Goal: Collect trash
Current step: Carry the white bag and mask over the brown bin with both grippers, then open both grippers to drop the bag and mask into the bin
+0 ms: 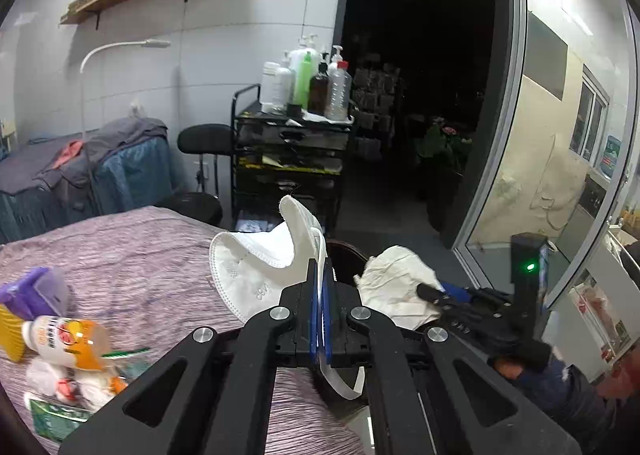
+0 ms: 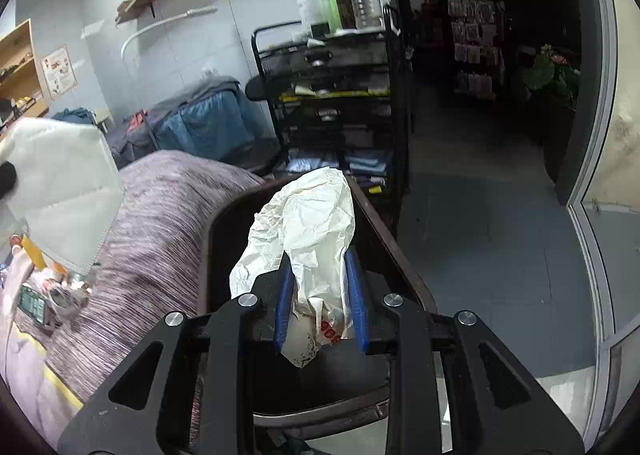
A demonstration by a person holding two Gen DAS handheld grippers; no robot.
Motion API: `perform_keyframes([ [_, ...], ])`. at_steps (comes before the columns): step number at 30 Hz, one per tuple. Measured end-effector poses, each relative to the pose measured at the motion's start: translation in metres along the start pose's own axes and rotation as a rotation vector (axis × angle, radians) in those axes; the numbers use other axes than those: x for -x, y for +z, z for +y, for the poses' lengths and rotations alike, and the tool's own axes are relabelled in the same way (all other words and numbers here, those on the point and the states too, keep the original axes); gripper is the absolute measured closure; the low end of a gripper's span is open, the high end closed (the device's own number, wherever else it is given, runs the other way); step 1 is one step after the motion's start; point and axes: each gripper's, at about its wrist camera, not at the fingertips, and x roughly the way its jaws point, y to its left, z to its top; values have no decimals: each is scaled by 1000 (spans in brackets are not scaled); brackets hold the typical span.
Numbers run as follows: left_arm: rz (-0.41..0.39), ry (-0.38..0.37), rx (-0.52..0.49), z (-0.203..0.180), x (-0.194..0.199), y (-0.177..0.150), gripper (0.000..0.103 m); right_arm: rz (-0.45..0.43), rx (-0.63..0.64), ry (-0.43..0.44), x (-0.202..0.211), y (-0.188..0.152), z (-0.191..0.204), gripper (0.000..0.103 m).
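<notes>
**Both pieces held over the bin**

A white face mask [image 1: 256, 275] is clamped in the left gripper [image 1: 320, 279] at frame centre; crumpled paper [image 2: 308, 223] is pinched by the right gripper [image 2: 320, 275] above the dark bin [image 2: 376, 215]. Each should be released only once fully inside the rim.

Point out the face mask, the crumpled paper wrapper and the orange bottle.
face mask [image 1: 248, 271], left wrist view, white front panel.
crumpled paper wrapper [image 2: 316, 223], right wrist view, upper crumpled body.
orange bottle [image 1: 68, 343], left wrist view, label.
</notes>
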Motion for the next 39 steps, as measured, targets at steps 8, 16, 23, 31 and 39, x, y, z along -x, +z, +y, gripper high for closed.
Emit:
perform_keyframes([
  [8, 48, -18, -4, -17, -24, -9, 101, 74, 23, -36, -35, -13, 6, 68],
  [16, 76, -17, -28, -23, -37, -14, 101, 44, -3, -48, -29, -21, 9, 29],
  [23, 89, -34, -47, -32, -49, -12, 101, 2, -60, -80, -3, -24, -6, 28],
  [31, 129, -64, -70, -47, -71, -14, 101, -61, -126, -134, 26, -22, -31, 25],
  [39, 209, -79, -94, -54, -101, -22, 101, -85, -181, -185, 38, -17, -53, 24],
])
